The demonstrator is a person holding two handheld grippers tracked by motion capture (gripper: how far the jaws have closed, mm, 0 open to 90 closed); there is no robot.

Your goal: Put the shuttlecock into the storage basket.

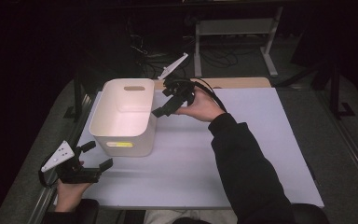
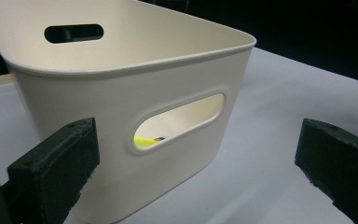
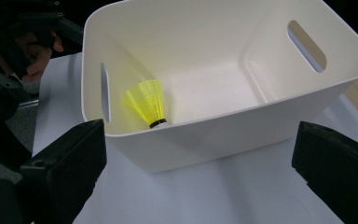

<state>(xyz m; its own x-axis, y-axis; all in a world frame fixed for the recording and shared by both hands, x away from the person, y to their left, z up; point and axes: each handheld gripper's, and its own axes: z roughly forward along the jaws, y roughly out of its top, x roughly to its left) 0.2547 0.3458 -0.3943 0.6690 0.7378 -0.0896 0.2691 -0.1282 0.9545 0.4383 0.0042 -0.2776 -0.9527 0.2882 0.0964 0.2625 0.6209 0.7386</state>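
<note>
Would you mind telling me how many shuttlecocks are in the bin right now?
1. A yellow shuttlecock lies on the floor of the white bin, by the wall with the handle slot; the near wall may hide more.

A black long sleeve (image 1: pixel 247 163) covers the arm at lower right. Both grippers are black, each topped by a grey three-cornered plate (image 1: pixel 58 156) with small screws.

White bin (image 1: pixel 123 135) as sole obstacle at table's (image 1: pixel 261 154) left; bare surface seemingly everywhere right of it.
</note>
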